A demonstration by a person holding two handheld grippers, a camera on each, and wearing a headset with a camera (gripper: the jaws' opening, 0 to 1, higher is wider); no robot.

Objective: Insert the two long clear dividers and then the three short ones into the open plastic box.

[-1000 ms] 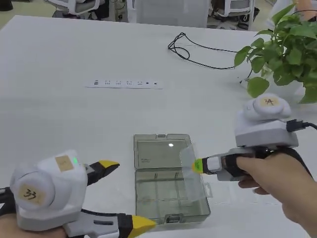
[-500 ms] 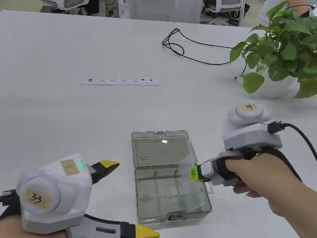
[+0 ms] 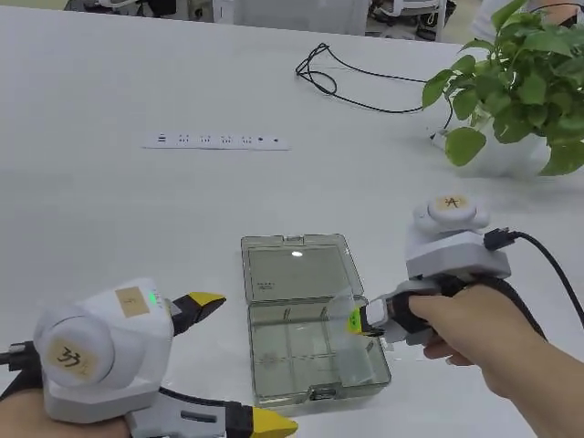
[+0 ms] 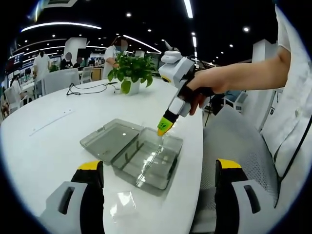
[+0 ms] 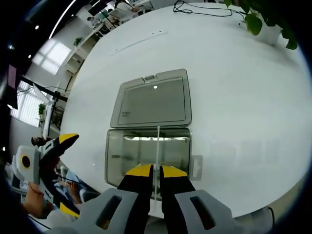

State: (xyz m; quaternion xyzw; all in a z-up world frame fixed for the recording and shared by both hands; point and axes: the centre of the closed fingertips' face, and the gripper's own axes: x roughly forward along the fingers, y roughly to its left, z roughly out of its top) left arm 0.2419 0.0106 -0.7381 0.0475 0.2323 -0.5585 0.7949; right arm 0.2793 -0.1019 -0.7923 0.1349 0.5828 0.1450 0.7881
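The open clear plastic box [image 3: 265, 360] lies in front of me, its lid [image 3: 297, 265] folded flat away from me. My right gripper [image 3: 358, 320] is shut on a clear divider [image 3: 351, 351], which it holds upright in the right part of the base. In the right gripper view the divider [image 5: 158, 141] shows edge-on between the shut jaws [image 5: 156, 170], running across the box [image 5: 131, 151] toward the hinge side. My left gripper [image 3: 239, 363] hangs open at the box's left with nothing in it. In the left gripper view [image 4: 158, 168], a loose clear divider [image 4: 123, 204] lies on the table before the box [image 4: 141, 156].
A white power strip [image 3: 215, 140] lies farther back, with a black cable [image 3: 365, 82] beyond it. A potted plant [image 3: 520, 82] stands at the back right. Faint clear pieces [image 5: 234, 146] lie on the table right of the box. The table edge [image 4: 195, 195] is close.
My right gripper has brought the divider down from above the hinge into the right part of the base. The left gripper has stayed open in place. The head camera has shifted a little.
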